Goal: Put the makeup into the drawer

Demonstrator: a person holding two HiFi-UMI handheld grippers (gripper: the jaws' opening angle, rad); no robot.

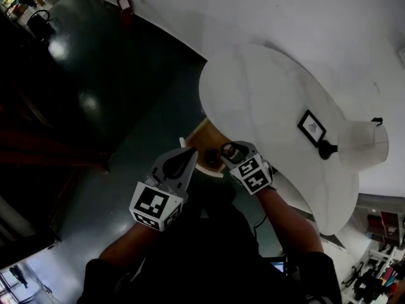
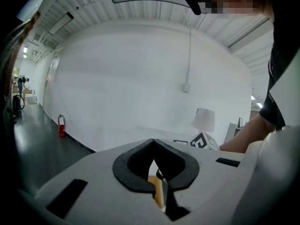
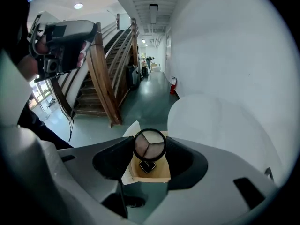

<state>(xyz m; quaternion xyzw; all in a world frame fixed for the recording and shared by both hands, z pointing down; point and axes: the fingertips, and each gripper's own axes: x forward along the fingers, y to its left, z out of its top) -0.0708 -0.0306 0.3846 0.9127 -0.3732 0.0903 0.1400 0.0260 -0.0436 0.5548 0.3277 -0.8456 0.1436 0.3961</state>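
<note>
Drawer point(image 1: 201, 136) mostly hidden behind both grippers, one wooden corner showing by the table point(image 1: 266, 94) edge. Right gripper point(image 3: 149, 145) clamps a round compact point(image 3: 149, 143); left gripper point(image 2: 153, 143) closed, empty.

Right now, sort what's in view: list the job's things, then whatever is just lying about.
Job: makeup compact, held in the right gripper; open drawer.
Lying about: lamp, picture frame, fire extinguisher.
</note>
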